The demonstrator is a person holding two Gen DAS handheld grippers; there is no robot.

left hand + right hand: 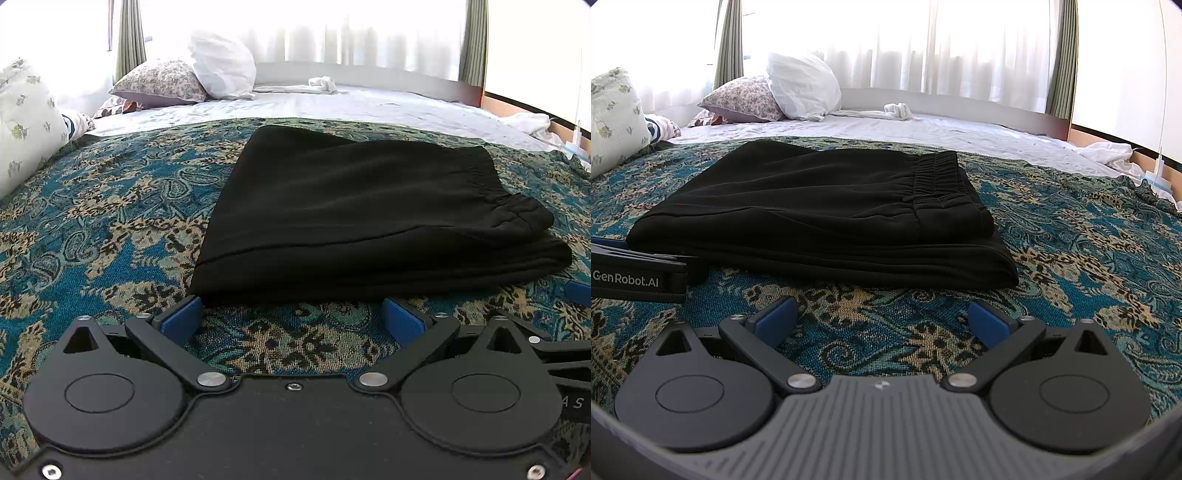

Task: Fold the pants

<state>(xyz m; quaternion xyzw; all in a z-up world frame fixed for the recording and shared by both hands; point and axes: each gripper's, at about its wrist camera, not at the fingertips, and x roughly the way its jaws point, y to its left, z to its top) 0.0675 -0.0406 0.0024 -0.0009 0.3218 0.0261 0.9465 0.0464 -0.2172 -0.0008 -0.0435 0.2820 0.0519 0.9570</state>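
The black pants (820,218) are lying on the bed's patterned blanket (1089,258) as a compact stack — folding looks finished, at most tidying remaining. The left hand-held gripper (291,317) and right hand-held gripper (882,317) are hovering just before it — fingers apart, holding nothing.

Bed (960,125): paisley throw (1089,240), folded black pants (812,214), pillows (801,88)

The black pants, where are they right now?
The black pants lie folded on the blue patterned bedspread, just ahead of both open grippers: centre-right in the left wrist view, centre-left in the right wrist view, with the pillows far behind.
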